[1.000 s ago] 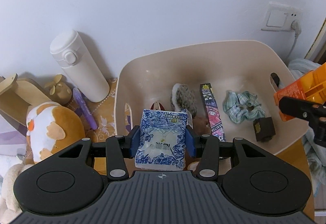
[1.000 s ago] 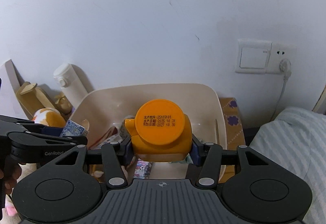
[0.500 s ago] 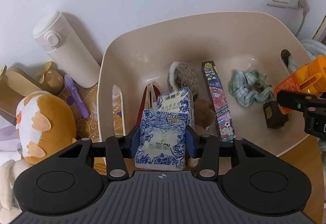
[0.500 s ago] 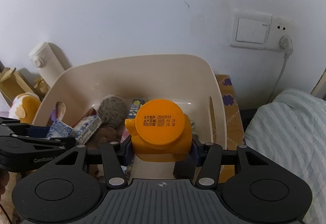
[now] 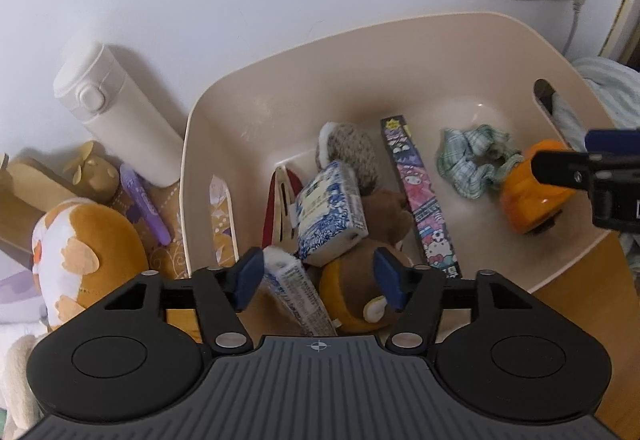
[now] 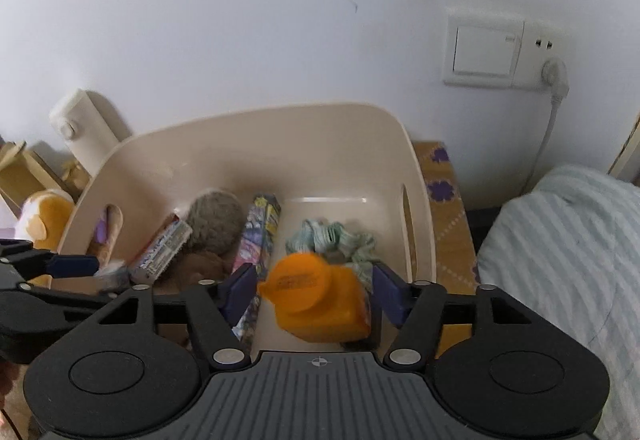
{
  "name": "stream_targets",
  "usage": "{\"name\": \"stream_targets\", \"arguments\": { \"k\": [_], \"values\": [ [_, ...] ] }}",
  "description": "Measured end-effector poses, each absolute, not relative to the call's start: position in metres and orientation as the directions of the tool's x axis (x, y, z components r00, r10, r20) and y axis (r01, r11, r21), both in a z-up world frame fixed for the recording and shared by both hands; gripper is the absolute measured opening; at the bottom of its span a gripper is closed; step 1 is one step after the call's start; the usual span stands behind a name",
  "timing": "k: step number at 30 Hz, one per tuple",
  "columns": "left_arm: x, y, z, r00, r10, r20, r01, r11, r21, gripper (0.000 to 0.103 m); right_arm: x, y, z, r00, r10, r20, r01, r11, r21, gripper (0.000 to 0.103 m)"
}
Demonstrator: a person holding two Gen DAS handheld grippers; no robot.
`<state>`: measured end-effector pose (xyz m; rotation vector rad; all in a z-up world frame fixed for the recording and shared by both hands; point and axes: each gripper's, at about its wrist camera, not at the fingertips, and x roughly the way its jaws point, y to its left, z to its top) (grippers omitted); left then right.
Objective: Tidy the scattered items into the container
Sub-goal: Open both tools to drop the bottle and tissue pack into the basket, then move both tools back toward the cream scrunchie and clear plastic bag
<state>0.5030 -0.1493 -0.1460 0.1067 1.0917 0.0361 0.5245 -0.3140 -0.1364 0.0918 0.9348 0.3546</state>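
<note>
Orange bottle (image 6: 320, 300) and tissue pack (image 5: 298, 296) lie between opening jaws — apparently untouched — of right gripper (image 6: 316, 290) and left gripper (image 5: 320, 280) over bin (image 5: 360, 52).

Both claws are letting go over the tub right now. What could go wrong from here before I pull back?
1. The left claw is opening, and the tissue pack leans against its left pad, so it may drag along on withdrawal.
2. The orange bottle is dropping from the opening right claw near the beige tub wall and could roll onto the green scrunchie.
3. The white flask stands beside the tub; a wide swing might topple it.
</note>
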Motion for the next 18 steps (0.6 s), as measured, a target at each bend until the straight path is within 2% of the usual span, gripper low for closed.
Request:
{"name": "stream_targets", "arguments": {
  "k": [5, 11, 18],
  "values": [
    [0.490, -0.150, -0.132, 0.497, 0.057, -0.866, 0.052, 0.994, 0.095, 0.069, 0.516, -0.319, -0.120, 0.573, 0.352, -0.740, -0.271, 0.934, 0.234, 0.073],
    [0.459, -0.150, -0.119, 0.535, 0.023, -0.845, 0.098, 0.991, 0.089, 0.071, 0.491, -0.339, -0.107, 0.607, 0.380, -0.698, -0.241, 0.925, 0.294, 0.077],
    [0.419, -0.153, -0.110, 0.556, -0.030, -0.830, 0.167, 0.983, 0.076, 0.073, 0.448, -0.365, -0.124, 0.579, 0.385, -0.719, -0.177, 0.920, 0.350, 0.078]
  ]
}}
